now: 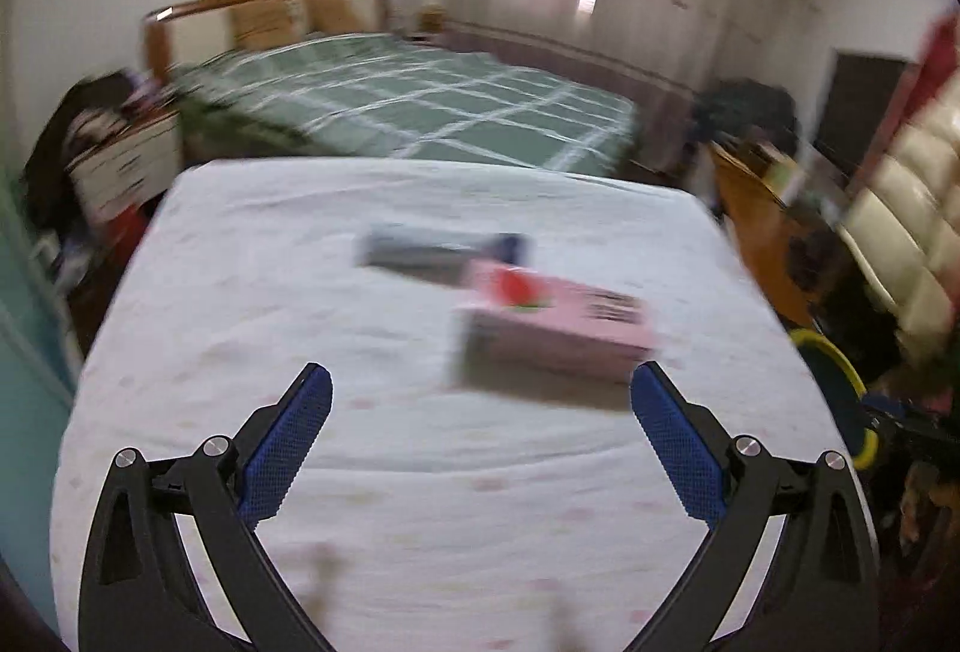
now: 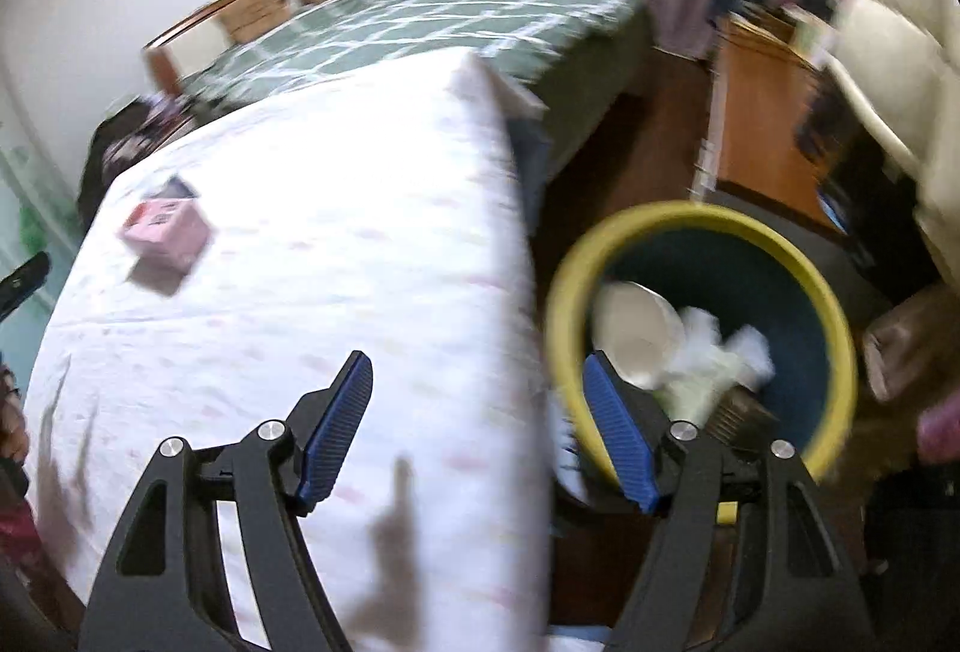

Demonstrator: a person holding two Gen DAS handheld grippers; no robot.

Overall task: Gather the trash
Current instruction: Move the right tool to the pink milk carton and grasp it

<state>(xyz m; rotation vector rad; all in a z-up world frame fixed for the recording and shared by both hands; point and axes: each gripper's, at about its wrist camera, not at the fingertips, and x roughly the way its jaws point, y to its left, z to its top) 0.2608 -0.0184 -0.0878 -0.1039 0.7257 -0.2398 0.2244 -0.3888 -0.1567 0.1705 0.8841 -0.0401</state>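
A: Pink box [image 1: 558,328] lies flat mid-table on the white cloth [image 1: 240,304], a grey-blue box [image 1: 438,250] touching behind it. Left gripper [image 1: 480,388] spread wide, empty, aimed at the pink box, probably next pick.

B: Right gripper [image 2: 477,382]?

A: Parted, nothing in it, straddling the table edge beside the yellow-rimmed bin [image 2: 840,328], which has a paper bowl [image 2: 636,334] and tissues [image 2: 720,352] inside. Bedroom, green plaid bed [image 1: 420,105] behind.
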